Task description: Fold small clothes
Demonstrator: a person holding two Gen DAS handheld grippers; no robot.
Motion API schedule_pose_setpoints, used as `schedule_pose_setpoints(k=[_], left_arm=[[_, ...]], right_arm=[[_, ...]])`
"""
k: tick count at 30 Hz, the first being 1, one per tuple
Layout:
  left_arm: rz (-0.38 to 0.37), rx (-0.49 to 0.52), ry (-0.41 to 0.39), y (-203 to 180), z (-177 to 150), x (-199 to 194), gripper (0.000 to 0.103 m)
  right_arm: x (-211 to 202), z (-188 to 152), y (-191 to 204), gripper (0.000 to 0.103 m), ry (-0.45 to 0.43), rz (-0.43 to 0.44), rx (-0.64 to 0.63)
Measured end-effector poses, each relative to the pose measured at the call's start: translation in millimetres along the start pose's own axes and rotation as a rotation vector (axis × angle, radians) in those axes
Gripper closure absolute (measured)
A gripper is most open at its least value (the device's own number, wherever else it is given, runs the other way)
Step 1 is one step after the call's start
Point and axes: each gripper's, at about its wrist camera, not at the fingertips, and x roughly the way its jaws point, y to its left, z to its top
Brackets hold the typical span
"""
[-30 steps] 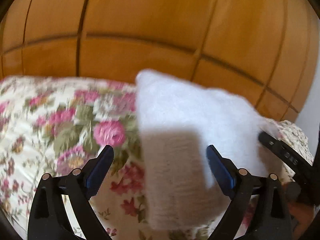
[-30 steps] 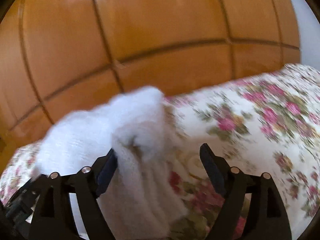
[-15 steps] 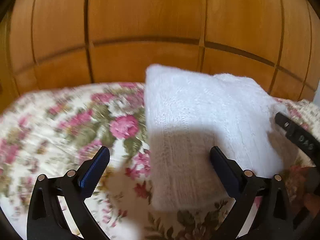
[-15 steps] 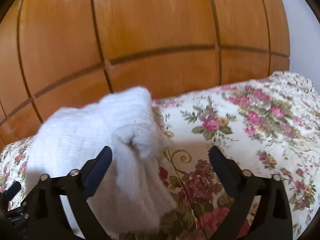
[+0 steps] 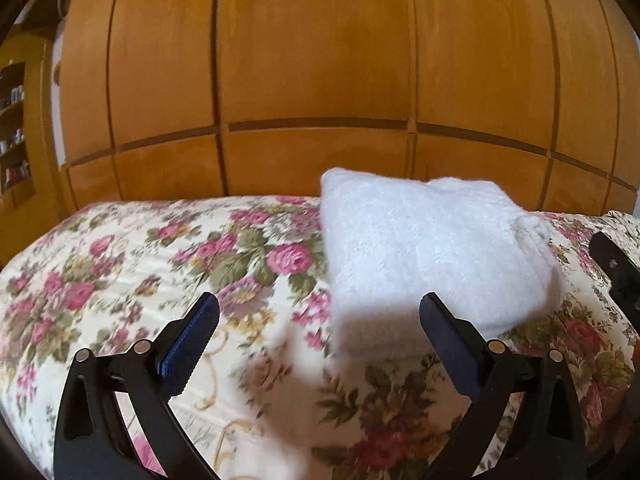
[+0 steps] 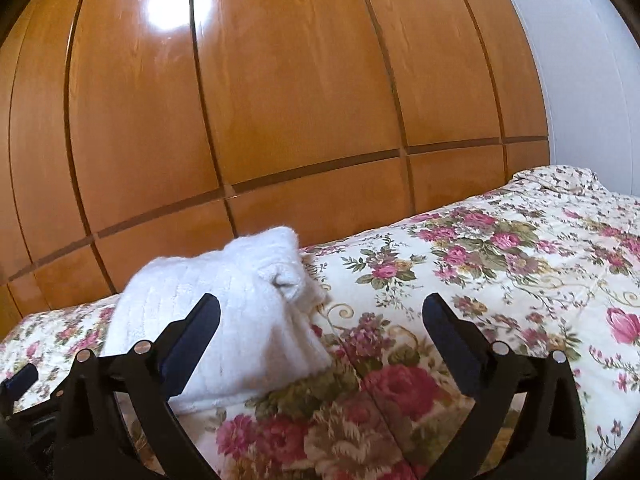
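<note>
White knit garment [image 5: 432,256], one, folded; two tools [image 5: 320,320] [image 6: 322,320] open, empty.

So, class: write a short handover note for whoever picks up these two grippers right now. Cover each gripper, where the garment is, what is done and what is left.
Left gripper: open, nothing between its jaws, hovering over the bedspread just short of the white knit.
Right gripper: open, empty, with the knit ahead and to its left.
Garment: the white knit lies folded in a compact bundle on the floral bedspread, in front of the wooden wardrobe. One rolled end sticks up on its right side.
Done: this piece looks folded and released.
Left: perhaps tuck that end flat. No other clothes are in view.
</note>
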Motion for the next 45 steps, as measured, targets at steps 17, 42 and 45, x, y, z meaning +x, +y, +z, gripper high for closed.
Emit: schedule_pose_setpoints(k=[17,42,45], left_arm=[[0.004,0.000,-0.022,12,3,-73,0.004],[0.004,0.010,-0.020,14,-10,-105,0.004],[0.001,0.013,-0.020,14,-10,-105,0.004]], right_arm=[[-74,-8,1,0.002,0.034,0.012,-0.130],[-106,-10,4,0.002,0.029,0.073,-0.156],[-106,-10,4,0.002,0.032,0.075,-0.153]])
